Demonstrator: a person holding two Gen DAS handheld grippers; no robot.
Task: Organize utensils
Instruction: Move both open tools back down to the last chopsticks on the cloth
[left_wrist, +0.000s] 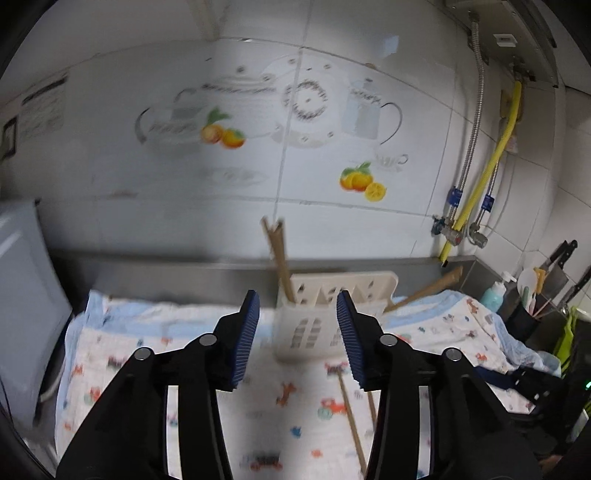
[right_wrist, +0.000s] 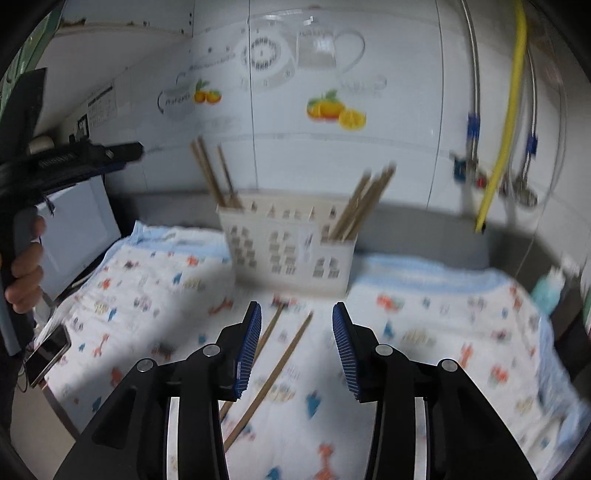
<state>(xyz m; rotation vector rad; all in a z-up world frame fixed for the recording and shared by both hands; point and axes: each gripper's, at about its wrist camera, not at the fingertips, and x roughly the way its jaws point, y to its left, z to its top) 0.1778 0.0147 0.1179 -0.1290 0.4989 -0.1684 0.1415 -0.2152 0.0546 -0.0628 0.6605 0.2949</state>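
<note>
Ahead, at twelve o'clock of both grippers, a cream slotted plastic holder (right_wrist: 288, 247) stands on printed quilted cloth (right_wrist: 147, 280), wooden chopsticks (right_wrist: 364, 203) leaning inside. Two loose chopsticks (right_wrist: 284, 358) lie between the right gripper's (right_wrist: 296, 314) parted, empty ribbed blue pads; the left gripper (left_wrist: 298, 302) is likewise apart, empty.

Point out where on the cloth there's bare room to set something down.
Free: the cloth right of the utensil holder, and left of it toward the white board. Crowded: the strip before the holder, where loose chopsticks lie.

The left gripper (left_wrist: 297, 323) and the right gripper (right_wrist: 296, 334) both pointed slightly downward, jaws parted and empty; a hand (right_wrist: 23, 275) gripped the left handle.
</note>
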